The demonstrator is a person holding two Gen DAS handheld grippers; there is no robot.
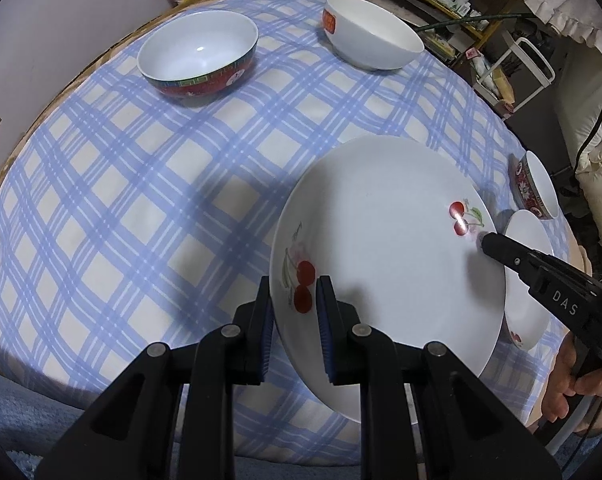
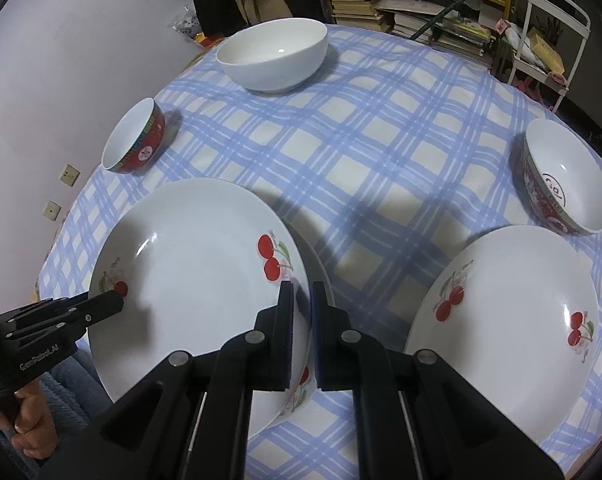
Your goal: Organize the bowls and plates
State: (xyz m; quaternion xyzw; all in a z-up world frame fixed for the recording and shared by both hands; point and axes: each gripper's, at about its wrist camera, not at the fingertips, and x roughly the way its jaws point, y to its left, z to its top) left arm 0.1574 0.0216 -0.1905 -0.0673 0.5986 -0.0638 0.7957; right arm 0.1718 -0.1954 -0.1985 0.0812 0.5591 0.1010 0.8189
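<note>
Both grippers, left [image 1: 293,326] and right [image 2: 302,330], clamped on opposite rims of cherry plate [image 2: 197,280]; all dishes empty, second plate [image 2: 513,320] beside.

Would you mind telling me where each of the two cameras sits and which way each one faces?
Left wrist: on the left tool, looking across the checked table; it grips the cherry plate at its near-left rim; the right tool and hand show.
Right wrist: on the right tool, pinching the same plate at its right rim; the left tool and hand show.
Shared: that plate, the white bowl, each other's tool.
</note>
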